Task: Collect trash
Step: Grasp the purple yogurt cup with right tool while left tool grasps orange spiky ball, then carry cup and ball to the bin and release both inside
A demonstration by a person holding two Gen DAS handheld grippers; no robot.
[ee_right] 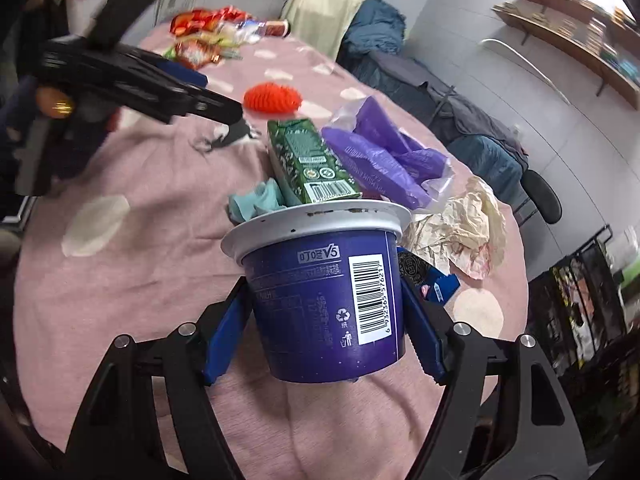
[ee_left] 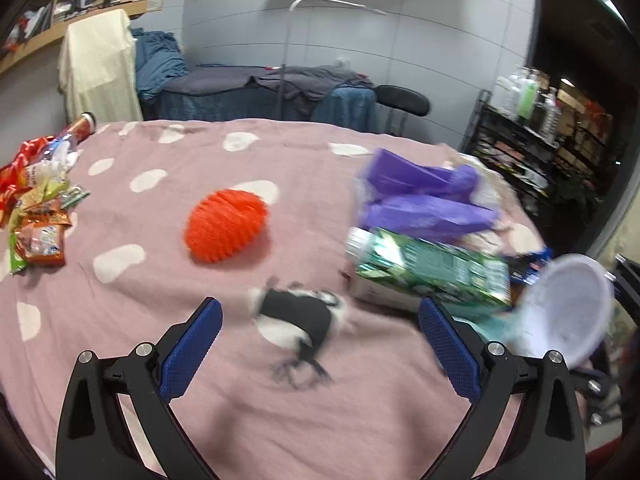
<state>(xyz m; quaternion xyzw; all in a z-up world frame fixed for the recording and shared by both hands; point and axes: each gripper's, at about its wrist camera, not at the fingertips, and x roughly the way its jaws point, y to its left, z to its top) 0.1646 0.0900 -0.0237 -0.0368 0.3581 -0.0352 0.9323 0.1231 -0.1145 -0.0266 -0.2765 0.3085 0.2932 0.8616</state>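
My right gripper (ee_right: 326,312) is shut on a purple paper cup (ee_right: 324,304) with a white rim and holds it upright above the pink spotted cloth (ee_right: 152,220). The cup's white inside shows at the right edge of the left wrist view (ee_left: 568,312). My left gripper (ee_left: 320,344) is open and empty, just above a black and white scrap (ee_left: 304,320). It also shows in the right wrist view (ee_right: 224,112). A green carton (ee_left: 428,272) lies on its side beside a purple plastic bag (ee_left: 424,200). Both show behind the cup: the carton (ee_right: 308,164) and the bag (ee_right: 384,160).
An orange spiky ball (ee_left: 226,228) lies mid-table. Snack wrappers (ee_left: 36,216) and a red can (ee_left: 82,126) are piled far left. Crumpled paper (ee_right: 460,232), a blue wrapper (ee_right: 432,280) and a teal scrap (ee_right: 256,200) lie near the cup. A bed, a chair and shelves stand beyond.
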